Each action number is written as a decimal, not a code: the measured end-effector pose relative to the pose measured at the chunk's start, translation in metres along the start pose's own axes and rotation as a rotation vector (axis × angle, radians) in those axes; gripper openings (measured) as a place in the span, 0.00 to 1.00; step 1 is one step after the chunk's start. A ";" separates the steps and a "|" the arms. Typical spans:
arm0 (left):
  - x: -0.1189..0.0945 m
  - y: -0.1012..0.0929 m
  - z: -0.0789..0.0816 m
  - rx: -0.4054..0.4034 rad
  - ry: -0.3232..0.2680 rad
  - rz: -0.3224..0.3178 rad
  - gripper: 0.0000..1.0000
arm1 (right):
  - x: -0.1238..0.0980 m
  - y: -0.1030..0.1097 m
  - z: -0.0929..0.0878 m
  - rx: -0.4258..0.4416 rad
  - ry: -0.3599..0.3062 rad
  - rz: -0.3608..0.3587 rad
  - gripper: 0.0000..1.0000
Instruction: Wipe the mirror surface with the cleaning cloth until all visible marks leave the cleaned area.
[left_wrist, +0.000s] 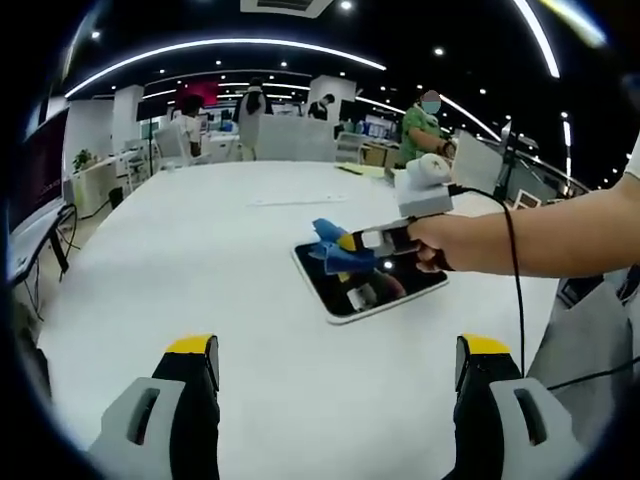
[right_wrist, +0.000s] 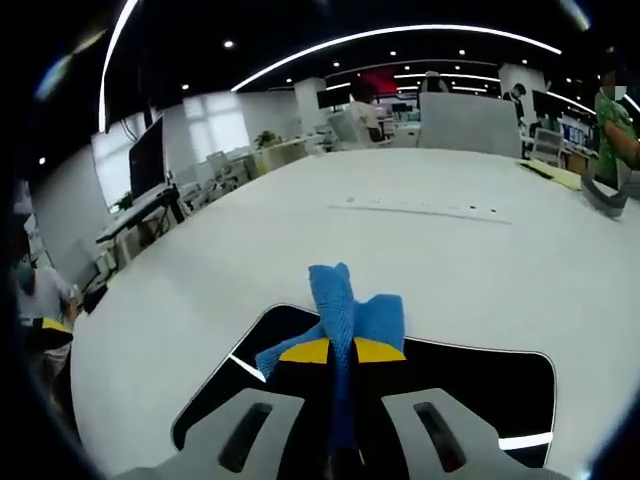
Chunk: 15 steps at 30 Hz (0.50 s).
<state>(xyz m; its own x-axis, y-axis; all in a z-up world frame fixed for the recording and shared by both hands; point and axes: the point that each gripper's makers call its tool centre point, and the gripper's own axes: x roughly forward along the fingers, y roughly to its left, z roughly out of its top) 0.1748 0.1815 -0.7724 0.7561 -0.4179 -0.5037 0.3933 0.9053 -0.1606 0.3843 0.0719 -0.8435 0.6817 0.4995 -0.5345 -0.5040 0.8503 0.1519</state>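
A dark rectangular mirror (left_wrist: 375, 290) lies flat on the white table (left_wrist: 200, 250). In the left gripper view my right gripper (left_wrist: 340, 245), held by a hand, is shut on a blue cleaning cloth (left_wrist: 330, 250) at the mirror's far left corner. My left gripper (left_wrist: 335, 365) stands open above the table's near part, well short of the mirror, with nothing between its yellow-tipped fingers. In the right gripper view the blue cloth (right_wrist: 345, 310) sticks out from between the closed yellow-tipped jaws of my right gripper (right_wrist: 342, 352), over the mirror (right_wrist: 480, 385).
A black cable (left_wrist: 515, 270) runs from the right gripper across the person's forearm (left_wrist: 550, 235). Papers (right_wrist: 550, 172) lie at the table's far end. People, desks and monitors stand beyond the table. A power strip (right_wrist: 420, 207) lies mid-table.
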 end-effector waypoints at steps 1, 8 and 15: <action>0.000 0.000 0.000 0.000 0.000 0.000 0.99 | 0.000 0.000 0.000 0.000 0.000 0.000 0.03; 0.000 0.000 0.002 0.003 -0.002 0.000 0.99 | -0.006 -0.017 -0.002 0.025 -0.005 -0.017 0.02; 0.002 -0.003 0.005 0.010 -0.003 -0.009 0.99 | -0.013 -0.030 -0.004 0.043 -0.007 -0.032 0.02</action>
<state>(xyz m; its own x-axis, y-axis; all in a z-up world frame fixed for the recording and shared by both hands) 0.1776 0.1770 -0.7689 0.7537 -0.4265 -0.5000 0.4053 0.9006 -0.1572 0.3885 0.0395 -0.8440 0.7007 0.4734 -0.5337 -0.4592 0.8718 0.1705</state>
